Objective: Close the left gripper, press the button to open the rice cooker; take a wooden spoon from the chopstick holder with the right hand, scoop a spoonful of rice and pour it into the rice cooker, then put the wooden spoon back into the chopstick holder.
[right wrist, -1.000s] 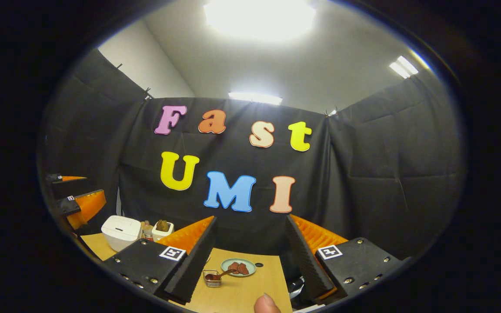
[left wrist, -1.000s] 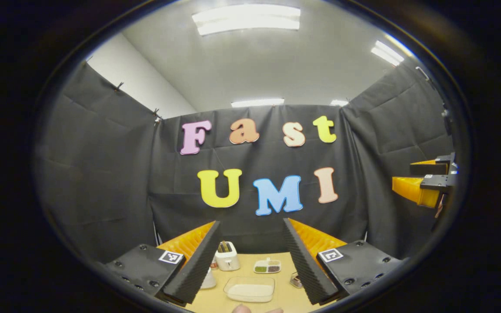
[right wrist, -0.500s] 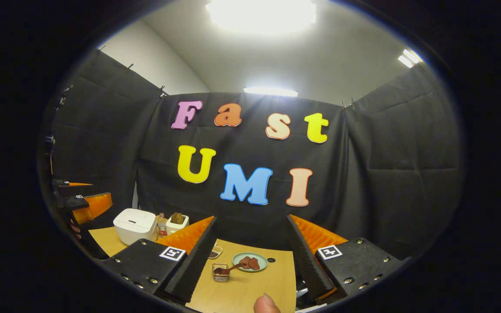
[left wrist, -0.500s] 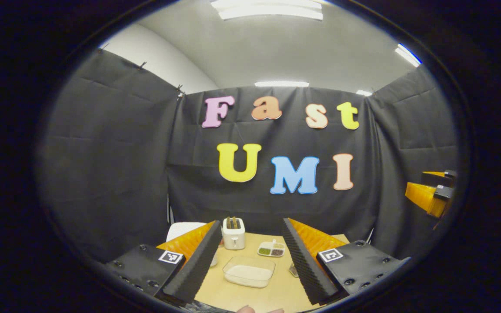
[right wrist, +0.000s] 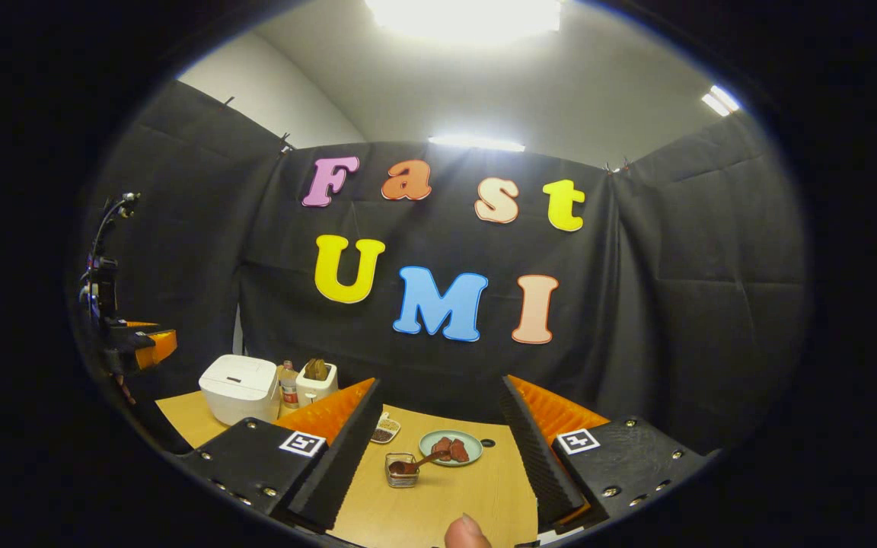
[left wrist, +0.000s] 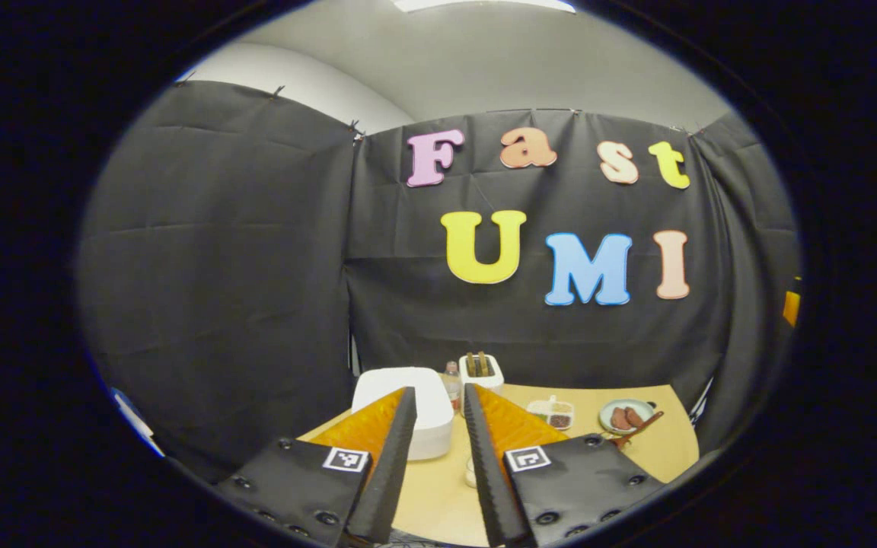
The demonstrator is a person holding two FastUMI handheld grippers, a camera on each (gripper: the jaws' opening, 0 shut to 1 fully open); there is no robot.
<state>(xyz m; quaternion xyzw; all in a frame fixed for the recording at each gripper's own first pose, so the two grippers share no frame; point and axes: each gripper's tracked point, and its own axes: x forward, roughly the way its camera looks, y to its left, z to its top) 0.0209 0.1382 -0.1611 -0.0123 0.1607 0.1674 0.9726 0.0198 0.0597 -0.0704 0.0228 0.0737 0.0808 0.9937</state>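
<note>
1. in the left gripper view the left gripper [left wrist: 438, 449] sits at bottom centre, its fingers drawn near together with a narrow slot left between them, pinching nothing.
2. the rice cooker [left wrist: 406, 407] lies just above and behind those fingertips, lower centre of the frame, on the table [left wrist: 659, 457]; lid down.
3. so the cooker is almost dead ahead, a touch left of the slot; i judge the left gripper the nearer one for the press. the button itself i cannot make out.
4. in the right gripper view the right gripper [right wrist: 438, 449] stands spread wide and empty; the rice cooker [right wrist: 240, 388] is at lower left.
5. the chopstick holder [left wrist: 480, 371] stands upright, just right of the cooker; its contents point upward.
</note>
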